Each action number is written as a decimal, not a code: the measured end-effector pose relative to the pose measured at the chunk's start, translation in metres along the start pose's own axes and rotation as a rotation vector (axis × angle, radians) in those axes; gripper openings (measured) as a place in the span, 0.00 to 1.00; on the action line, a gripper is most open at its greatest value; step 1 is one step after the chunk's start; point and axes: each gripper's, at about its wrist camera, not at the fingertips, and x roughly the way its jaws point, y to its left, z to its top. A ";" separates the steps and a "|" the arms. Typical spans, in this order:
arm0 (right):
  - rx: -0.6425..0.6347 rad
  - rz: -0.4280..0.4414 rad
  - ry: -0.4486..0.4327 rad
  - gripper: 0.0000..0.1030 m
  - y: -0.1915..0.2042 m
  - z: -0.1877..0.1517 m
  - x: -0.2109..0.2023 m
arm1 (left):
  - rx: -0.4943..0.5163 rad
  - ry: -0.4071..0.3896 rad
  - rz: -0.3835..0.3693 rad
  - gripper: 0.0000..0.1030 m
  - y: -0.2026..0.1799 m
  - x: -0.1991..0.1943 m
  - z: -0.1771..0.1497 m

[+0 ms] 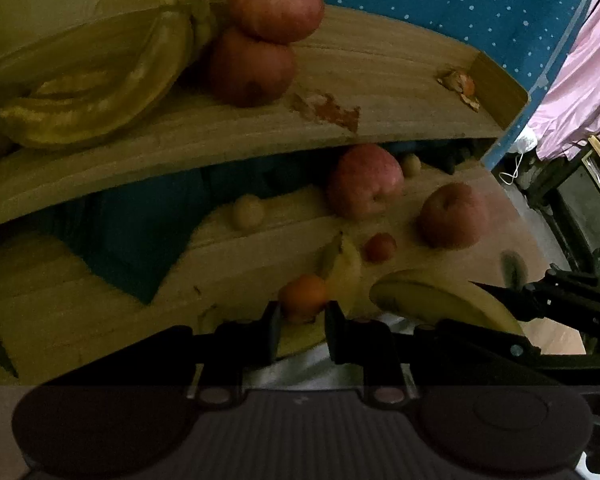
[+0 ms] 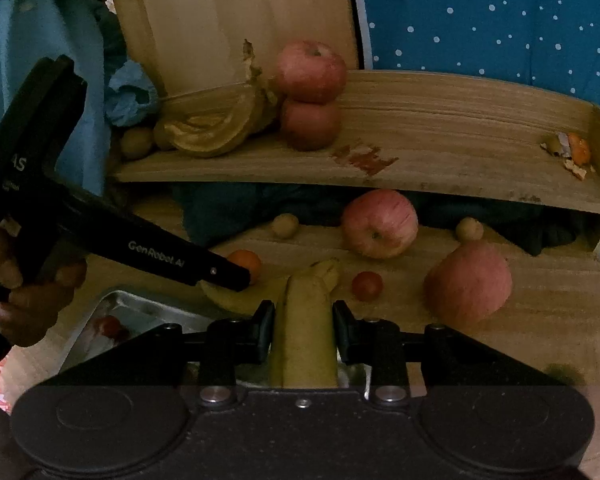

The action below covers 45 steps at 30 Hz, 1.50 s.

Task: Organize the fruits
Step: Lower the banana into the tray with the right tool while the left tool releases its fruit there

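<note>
I can read white words on the long black side of the left gripper [image 2: 236, 276], in the right wrist view. They say "GenRobot.AI". The words sit at about nine o'clock from the middle of that picture.

Up on the fat black handle of that gripper, near ten o'clock, I see two big white letters, "AS". They look like the end of a longer word that is cut off. Under them is a small line of white print. It is too tiny and dim for me to read.

In the left wrist view I find no words I can read.
</note>
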 end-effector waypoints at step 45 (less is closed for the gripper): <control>0.128 -0.140 0.014 0.65 0.039 -0.060 -0.018 | 0.136 -0.010 -0.040 0.83 0.000 -0.044 -0.054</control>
